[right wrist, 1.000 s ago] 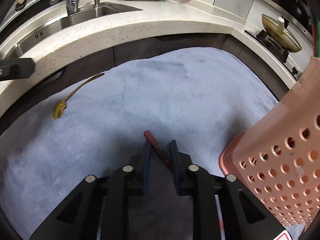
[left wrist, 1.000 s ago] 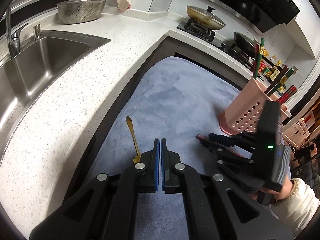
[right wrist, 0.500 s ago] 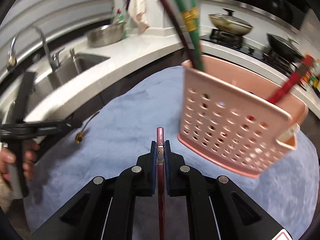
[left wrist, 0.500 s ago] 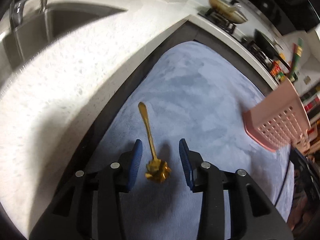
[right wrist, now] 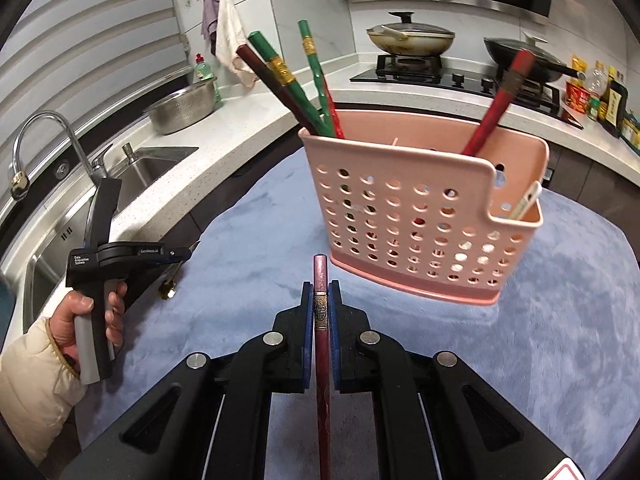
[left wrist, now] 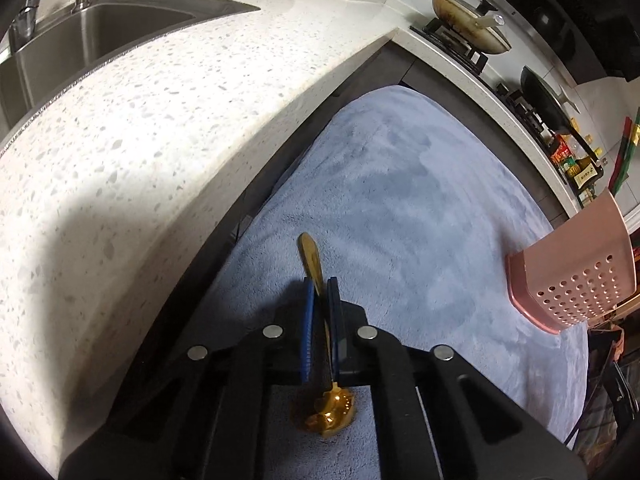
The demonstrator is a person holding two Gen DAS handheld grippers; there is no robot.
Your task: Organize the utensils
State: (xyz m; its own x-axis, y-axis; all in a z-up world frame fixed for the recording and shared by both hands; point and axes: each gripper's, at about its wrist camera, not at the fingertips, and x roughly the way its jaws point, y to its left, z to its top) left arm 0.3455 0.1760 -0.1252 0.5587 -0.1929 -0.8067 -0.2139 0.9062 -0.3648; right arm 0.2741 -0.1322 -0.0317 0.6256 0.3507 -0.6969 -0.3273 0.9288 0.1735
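My left gripper [left wrist: 320,286] is shut on a gold spoon [left wrist: 313,264], gripping its handle; the bowl [left wrist: 330,410] hangs below the jaws above the blue-grey mat [left wrist: 420,200]. My right gripper [right wrist: 320,288] is shut on a dark red chopstick [right wrist: 321,276] that points forward, a little in front of the pink perforated utensil holder [right wrist: 416,216]. The holder stands upright on the mat and holds green and red chopsticks [right wrist: 316,76] and a white utensil [right wrist: 526,202]. The holder also shows in the left wrist view [left wrist: 576,276]. The left gripper with the spoon shows in the right wrist view [right wrist: 176,254].
A white speckled counter [left wrist: 140,140] with a steel sink [left wrist: 80,36] runs along the left. A colander [right wrist: 184,110] stands behind the sink. A stove with pans [right wrist: 412,38] and sauce bottles [right wrist: 600,100] lies at the back right.
My left gripper has closed on the gold spoon's handle and lifted it off the mat. My right gripper has raised the red chopstick and now faces the pink holder.
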